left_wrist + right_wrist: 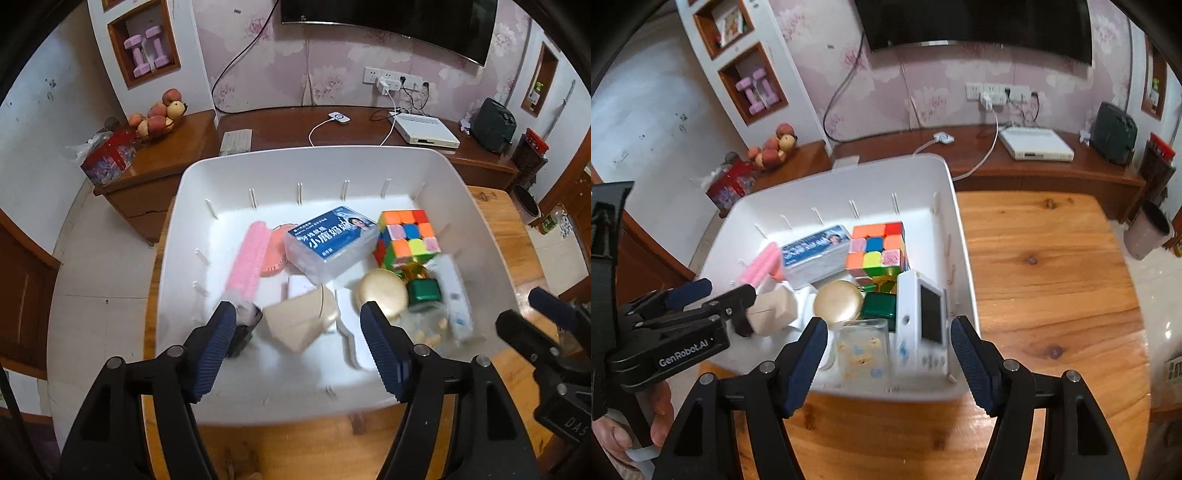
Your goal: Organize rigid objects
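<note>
Pink floral wallpaper and a dark TV stand behind the wooden table [1052, 266] where our white bin [310, 166] sits, and we place everything else by that bin. Inside it lie a Rubik's cube [406, 238] toward the far right corner, a blue floss box [330, 240] just left of the cube, a pink brush [248, 258] along the left side, a gold round case [382, 291] and a beige wooden block [301, 319] nearer us. Our left gripper [299, 325] hangs spread wide over the block, holding nothing; our right gripper [888, 332] hovers released above the bin's near right corner, over a white handheld console [923, 321]. We judge we are between placements; next we must choose a piece and close squarely on it.
</note>
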Demonstrator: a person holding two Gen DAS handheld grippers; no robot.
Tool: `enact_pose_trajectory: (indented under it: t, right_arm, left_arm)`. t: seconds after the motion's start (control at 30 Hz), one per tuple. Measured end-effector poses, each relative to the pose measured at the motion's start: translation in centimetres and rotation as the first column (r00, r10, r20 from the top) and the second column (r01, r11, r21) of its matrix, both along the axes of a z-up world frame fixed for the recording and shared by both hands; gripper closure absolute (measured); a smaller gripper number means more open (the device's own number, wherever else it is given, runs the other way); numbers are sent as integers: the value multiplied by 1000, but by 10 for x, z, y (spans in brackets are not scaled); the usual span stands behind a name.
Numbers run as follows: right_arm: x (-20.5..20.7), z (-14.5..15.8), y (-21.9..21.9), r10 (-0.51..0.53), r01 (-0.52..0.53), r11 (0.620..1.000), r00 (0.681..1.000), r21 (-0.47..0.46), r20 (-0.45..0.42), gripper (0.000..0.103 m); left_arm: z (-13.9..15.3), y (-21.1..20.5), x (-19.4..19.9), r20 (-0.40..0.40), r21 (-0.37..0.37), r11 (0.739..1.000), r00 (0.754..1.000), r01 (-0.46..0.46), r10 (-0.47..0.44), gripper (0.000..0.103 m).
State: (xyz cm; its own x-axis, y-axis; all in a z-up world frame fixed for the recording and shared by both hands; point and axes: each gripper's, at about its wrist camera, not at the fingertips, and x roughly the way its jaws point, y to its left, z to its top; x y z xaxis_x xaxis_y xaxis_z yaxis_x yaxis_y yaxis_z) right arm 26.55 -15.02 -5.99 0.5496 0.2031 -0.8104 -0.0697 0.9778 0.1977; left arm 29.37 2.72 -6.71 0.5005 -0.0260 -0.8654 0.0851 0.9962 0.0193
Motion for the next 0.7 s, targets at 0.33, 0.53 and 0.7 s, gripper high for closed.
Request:
enact_pose_trajectory:
  t: [0.33, 0.53, 0.7]
  right_arm:
    - [-65, 52, 16, 56, -44, 991, 994, -130, 93, 33]
    - [-117, 76, 20, 81, -61, 986, 989, -153, 127, 30]
    - [-159, 88, 13, 77, -59, 990, 987, -128, 139, 29]
  left_arm:
    - [39, 16, -66, 24, -47, 999, 999, -27, 29, 30]
    - [55, 17, -114, 19, -69, 997, 999, -31, 33, 27]
    - [65, 16, -154, 36, -60, 997, 998, -44, 46, 25]
